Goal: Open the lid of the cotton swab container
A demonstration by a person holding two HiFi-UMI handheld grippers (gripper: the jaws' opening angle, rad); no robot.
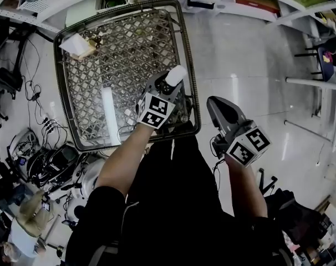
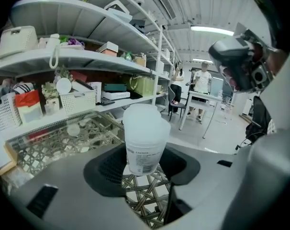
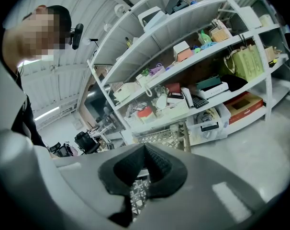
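A small, cloudy-white plastic cotton swab container [image 2: 144, 143] stands upright between the jaws of the left hand-held gripper [image 2: 142, 167], whose pads close on its lower, labelled body and hold it just above the desk's [image 1: 186, 54] woven lattice top. Its lid [image 2: 142, 115] is on and clear of the pads. The right hand-held gripper [image 3: 144, 158] hangs off to the side with its jaws together and nothing in them. The container looks light, thin-walled and smooth, likely to flex or slip under a hard squeeze; the lid's rim seems the place to take hold.
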